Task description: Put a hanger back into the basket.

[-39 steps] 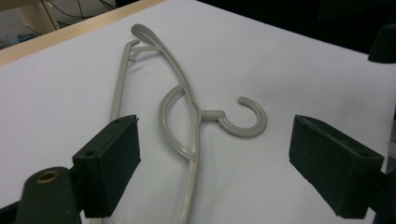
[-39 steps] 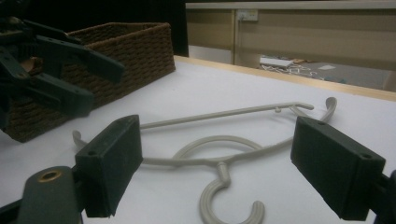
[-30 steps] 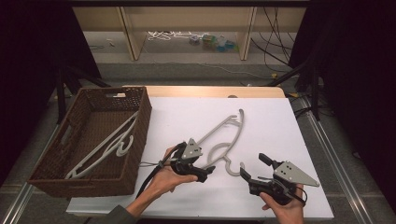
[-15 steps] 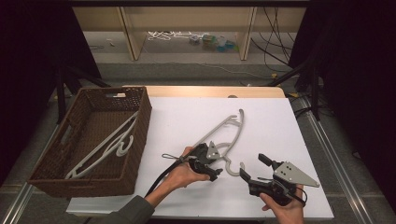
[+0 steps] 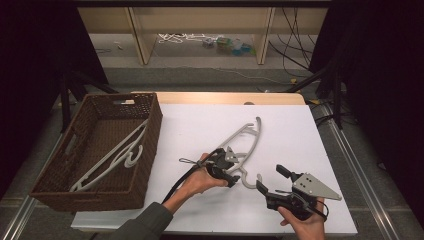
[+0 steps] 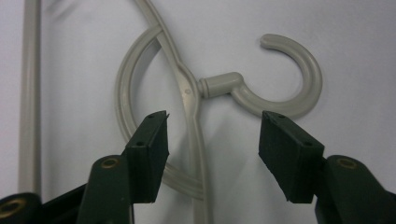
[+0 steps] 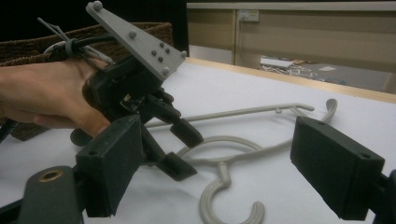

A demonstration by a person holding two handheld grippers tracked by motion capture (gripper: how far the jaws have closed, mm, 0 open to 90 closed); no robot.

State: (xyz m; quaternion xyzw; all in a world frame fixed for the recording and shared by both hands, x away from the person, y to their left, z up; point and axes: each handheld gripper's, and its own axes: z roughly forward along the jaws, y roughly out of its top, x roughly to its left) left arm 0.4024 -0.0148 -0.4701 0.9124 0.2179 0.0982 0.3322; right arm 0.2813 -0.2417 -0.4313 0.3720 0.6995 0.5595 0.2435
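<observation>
Left gripper poised wide open over grey hanger flat on white table, jaws straddling its neck, nothing held. Right gripper open, empty, nearby. Risk: thin plastic slipping sideways as 2 jaws close.

Hanger arms cut off, shelf clutter too small
</observation>
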